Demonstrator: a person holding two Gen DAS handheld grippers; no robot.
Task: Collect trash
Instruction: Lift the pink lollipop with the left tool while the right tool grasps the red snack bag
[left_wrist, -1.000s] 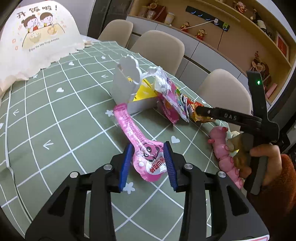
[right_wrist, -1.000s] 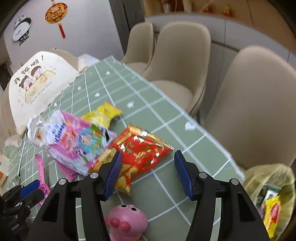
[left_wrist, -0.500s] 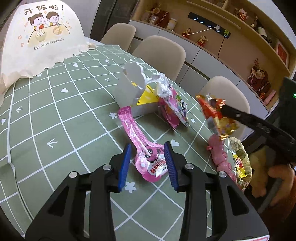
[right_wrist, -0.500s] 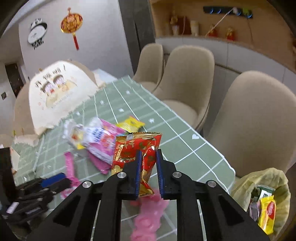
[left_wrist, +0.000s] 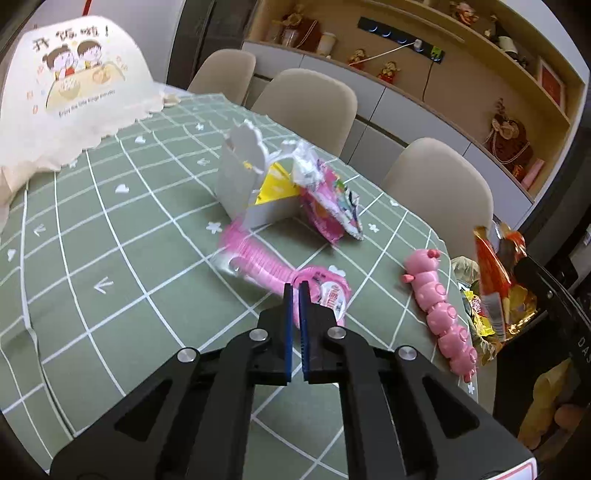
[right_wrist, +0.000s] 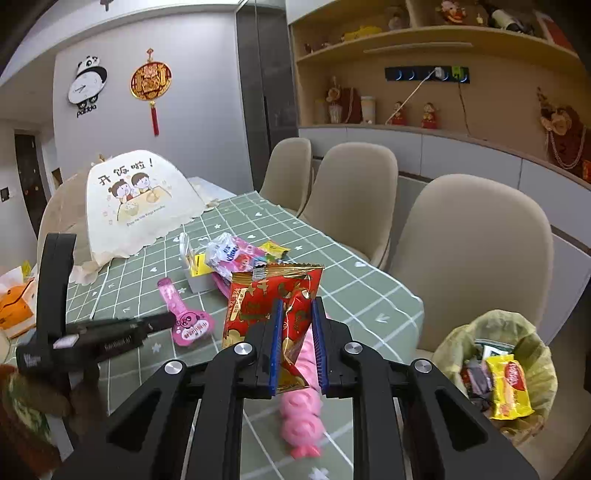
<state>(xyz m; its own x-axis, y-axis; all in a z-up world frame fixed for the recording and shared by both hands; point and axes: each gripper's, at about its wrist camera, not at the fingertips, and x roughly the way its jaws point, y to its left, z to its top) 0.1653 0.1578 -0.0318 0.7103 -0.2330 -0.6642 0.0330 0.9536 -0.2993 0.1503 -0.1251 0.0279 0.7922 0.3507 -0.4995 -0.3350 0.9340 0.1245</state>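
- Looking along the left gripper (left_wrist: 295, 291), its blue-padded jaws have just snapped together and now stand pressed on the round end of a long pink plastic wrapper (left_wrist: 266, 262), which lies on the green grid-patterned tablecloth (left_wrist: 110, 236).
- Only the right wrist view shows the bin: a basket lined with a yellow-green bag (right_wrist: 495, 373) beside the table's corner, holding a yellow packet and darker wrappers.
- That same view shows the right gripper (right_wrist: 297, 347) pinching a red and gold foil snack packet (right_wrist: 273, 299), lifted clear of the table; its jaws have just been closing, with the packet between them.
- From the left wrist view the red packet (left_wrist: 495, 273) shows at the right edge, over the bin's side of the table.
- Only the right view takes in the panda wall clock (right_wrist: 86, 83) and the red hanging ornament (right_wrist: 150, 81).
- Counted on the table: one white cardboard box (left_wrist: 247, 184) with a yellow sheet inside, one pink and white printed snack bag (left_wrist: 328, 199) leaning on it, one pink segmented caterpillar toy (left_wrist: 439, 310), one cream mesh food cover with a cartoon print (left_wrist: 70, 99).
- Three beige chairs (right_wrist: 354, 199) stand along the far side.
- One small yellow wrapper (right_wrist: 275, 249) behind the box shows in the right view alone.
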